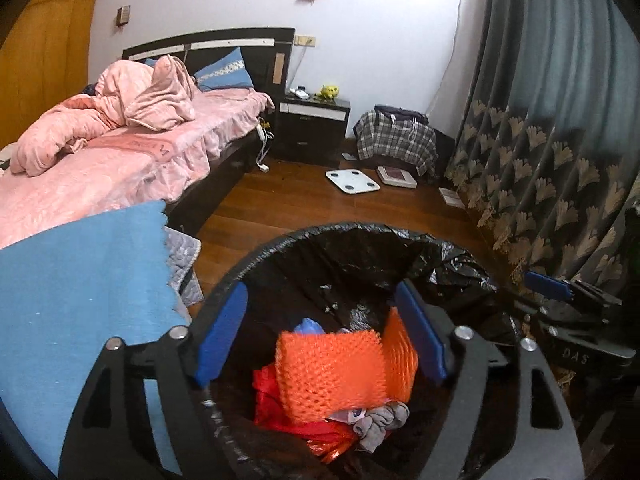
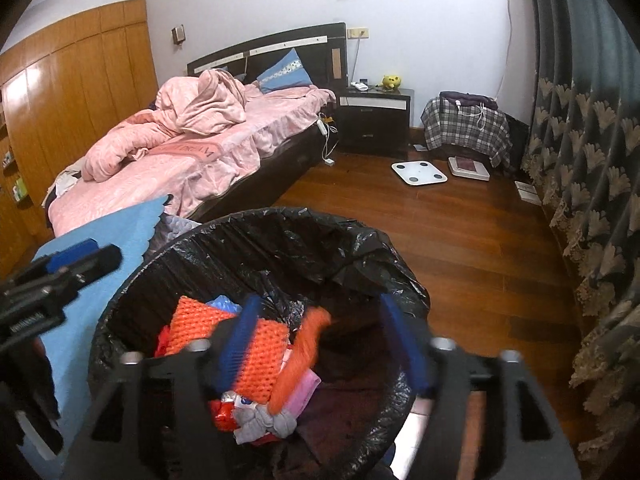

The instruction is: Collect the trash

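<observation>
the left gripper (image 1: 320, 332) is hanging over the mouth of the trash bin (image 1: 256, 256), its blue pads standing wide apart and pressing on nothing; an orange foam net (image 1: 332, 372) is lying loose between and below them, on top of the pile inside the bin. the right gripper (image 2: 324, 340) is hovering over the same bin (image 2: 120, 292) from the other side, jaws likewise released, with a second, blurred strip of orange net (image 2: 300, 360) sitting between its fingers but not pinched by them. under the nets a red plastic wrapper (image 1: 276, 400), a grey balled-up sock (image 1: 380, 420), a bit of pink cloth (image 2: 304, 392) and a scrap of pale blue plastic (image 1: 310, 326) are resting in the black liner bag (image 1: 440, 264), which is folding over the bin's rim. just beside the bin on the left a blue cloth (image 1: 80, 288) is draping over something, with a grey quilted piece (image 1: 184, 256) showing past its edge. beyond, the wooden floor (image 1: 300, 200) is carrying a white bathroom scale (image 1: 352, 180) and a second flat scale (image 1: 398, 176) near it. a bed (image 1: 120, 168) with a rumpled pink quilt (image 1: 120, 112) and a blue pillow (image 1: 224, 70) is standing at the left, a dark nightstand (image 1: 312, 128) with a small yellow toy (image 1: 328, 91) beside it, and a plaid-covered bundle (image 1: 396, 140) near the patterned grey curtain (image 1: 560, 120). wooden wardrobe doors (image 2: 72, 92) are lining the far left wall.
</observation>
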Tool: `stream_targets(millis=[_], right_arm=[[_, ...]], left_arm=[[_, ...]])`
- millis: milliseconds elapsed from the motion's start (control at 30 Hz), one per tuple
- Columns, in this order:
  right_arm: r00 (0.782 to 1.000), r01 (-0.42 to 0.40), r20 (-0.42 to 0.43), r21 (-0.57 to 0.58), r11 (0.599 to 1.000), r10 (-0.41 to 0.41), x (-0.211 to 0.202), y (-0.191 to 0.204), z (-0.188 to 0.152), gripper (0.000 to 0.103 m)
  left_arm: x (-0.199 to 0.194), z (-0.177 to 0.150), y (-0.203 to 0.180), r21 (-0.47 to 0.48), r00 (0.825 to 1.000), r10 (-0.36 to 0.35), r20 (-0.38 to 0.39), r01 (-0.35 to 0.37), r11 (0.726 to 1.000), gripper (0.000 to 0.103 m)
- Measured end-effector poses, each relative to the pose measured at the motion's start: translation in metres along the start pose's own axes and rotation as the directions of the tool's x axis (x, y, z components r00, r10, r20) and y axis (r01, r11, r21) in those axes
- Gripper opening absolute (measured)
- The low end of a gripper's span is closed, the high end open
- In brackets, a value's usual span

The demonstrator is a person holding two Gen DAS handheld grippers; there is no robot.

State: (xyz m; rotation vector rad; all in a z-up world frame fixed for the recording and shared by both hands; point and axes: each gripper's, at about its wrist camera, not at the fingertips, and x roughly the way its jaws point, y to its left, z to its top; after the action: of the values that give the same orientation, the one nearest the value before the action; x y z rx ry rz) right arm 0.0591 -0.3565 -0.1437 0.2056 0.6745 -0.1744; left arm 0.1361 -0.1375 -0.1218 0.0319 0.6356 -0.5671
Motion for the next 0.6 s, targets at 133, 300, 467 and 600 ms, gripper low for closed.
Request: stream_targets(millis=[133,300,467,600], right_arm=[[1.000,-0.019,0.023,0.005,1.000,0.019,-0.016,0.007,0.003,0.094],[0.995,-0.084,0.061,-0.016,0.996,0.085,-0.044,0.025,0.013,0.097],[0.987,-0.144,0.073,-0.034,0.989,0.146,-0.075,0.046,0.020,0.097],[0.982,-0.159,0.089,-0.062,0.985,0.164,-0.097,0.061,0.024,0.097]], left_arm=[[-0.022,0.006,0.006,0.004,0.999,0.034,0.033,-0.034,0.999,0.087],[-0.059,0.013,0.012,-0.001,0.995,0.075,0.069,-0.075,0.997,0.093],[-0.093,0.019,0.013,-0.010,0.987,0.126,0.095,-0.126,0.992,0.096],[-0.123,0.018,0.014,-0.024,0.980,0.167,0.110,-0.166,0.986,0.096]])
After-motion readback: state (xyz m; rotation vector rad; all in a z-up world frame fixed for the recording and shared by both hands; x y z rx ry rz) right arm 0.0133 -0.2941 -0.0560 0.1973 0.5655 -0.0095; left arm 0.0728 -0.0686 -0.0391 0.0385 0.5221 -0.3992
